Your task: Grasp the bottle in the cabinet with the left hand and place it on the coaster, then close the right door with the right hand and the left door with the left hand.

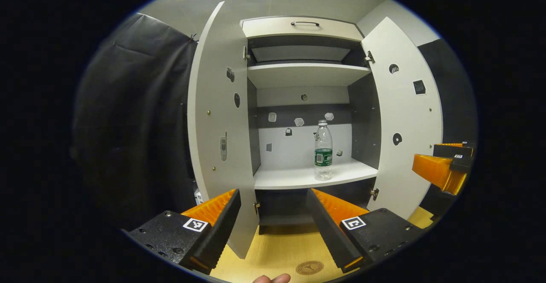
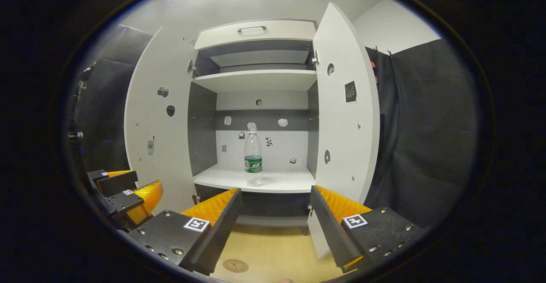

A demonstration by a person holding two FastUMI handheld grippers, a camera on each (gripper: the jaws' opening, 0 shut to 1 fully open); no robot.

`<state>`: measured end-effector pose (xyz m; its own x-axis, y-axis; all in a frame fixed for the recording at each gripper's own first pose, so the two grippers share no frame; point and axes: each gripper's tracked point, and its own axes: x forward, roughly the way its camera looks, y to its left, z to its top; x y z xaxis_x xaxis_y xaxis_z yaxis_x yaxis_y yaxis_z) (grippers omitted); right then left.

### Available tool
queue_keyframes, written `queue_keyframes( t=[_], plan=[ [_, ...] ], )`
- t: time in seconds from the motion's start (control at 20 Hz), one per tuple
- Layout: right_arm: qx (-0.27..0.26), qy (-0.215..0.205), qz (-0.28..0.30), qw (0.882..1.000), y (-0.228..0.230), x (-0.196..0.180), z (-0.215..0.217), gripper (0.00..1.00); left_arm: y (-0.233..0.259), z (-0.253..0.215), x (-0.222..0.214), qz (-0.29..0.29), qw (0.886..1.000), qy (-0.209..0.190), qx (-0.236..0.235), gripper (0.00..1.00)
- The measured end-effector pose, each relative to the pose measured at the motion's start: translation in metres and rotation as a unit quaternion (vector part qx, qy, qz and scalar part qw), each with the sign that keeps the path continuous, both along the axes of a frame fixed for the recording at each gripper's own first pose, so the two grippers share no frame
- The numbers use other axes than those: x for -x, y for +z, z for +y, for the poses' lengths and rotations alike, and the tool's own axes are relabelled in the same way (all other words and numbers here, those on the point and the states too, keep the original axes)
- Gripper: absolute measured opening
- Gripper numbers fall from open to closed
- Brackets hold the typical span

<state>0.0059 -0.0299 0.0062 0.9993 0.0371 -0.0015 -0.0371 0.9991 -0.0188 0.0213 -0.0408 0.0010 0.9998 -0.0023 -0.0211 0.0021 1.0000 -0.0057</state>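
In the left gripper view, the left door [image 1: 217, 116] of the cabinet [image 1: 305, 76] swings wide open, a flat pale panel ahead and to the left of the left hand-held gripper [image 1: 273, 219], whose ridged fingers stand well apart with nothing between them. Straight ahead, beyond the fingertips, the bottle [image 1: 323, 150] stands upright on the lower white shelf [image 1: 298, 176]; it is clear plastic with a green label band and a pale cap, and it is the one thing on that shelf. The shelf above is bare. Below the fingers, on the light wood table [image 1: 277, 249], lies a round, flat brown coaster [image 1: 309, 267]. To the right hangs the open right door [image 1: 405, 121]. The right hand-held gripper [image 2: 275, 227] has its fingers spread apart and empty, the bottle ahead and slightly to its left.
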Motion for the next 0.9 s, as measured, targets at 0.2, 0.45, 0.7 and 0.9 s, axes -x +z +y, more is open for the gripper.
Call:
queue_keyframes(
  t=[0.2, 0.45, 0.7, 0.9],
  plan=[
    [0.002, 0.011, -0.008, 1.0, 0.008, 0.004, -0.012, 0.98, 0.007, -0.019, -0.019, -0.002, 1.0, 0.001, 0.003, 0.98],
    [-0.008, 0.02, -0.003, 1.0, 0.013, 0.01, -0.019, 0.98, 0.022, -0.043, -0.051, -0.013, 1.0, -0.008, -0.006, 0.98],
    [-0.007, 0.004, -0.012, 1.0, 0.023, 0.006, -0.022, 0.98, 0.026, -0.071, -0.101, -0.015, 0.999, -0.042, -0.001, 0.98],
    [0.003, -0.023, -0.007, 1.0, 0.023, -0.002, -0.028, 0.98, 0.022, -0.089, -0.156, -0.014, 0.998, -0.063, -0.007, 0.98]
  ],
)
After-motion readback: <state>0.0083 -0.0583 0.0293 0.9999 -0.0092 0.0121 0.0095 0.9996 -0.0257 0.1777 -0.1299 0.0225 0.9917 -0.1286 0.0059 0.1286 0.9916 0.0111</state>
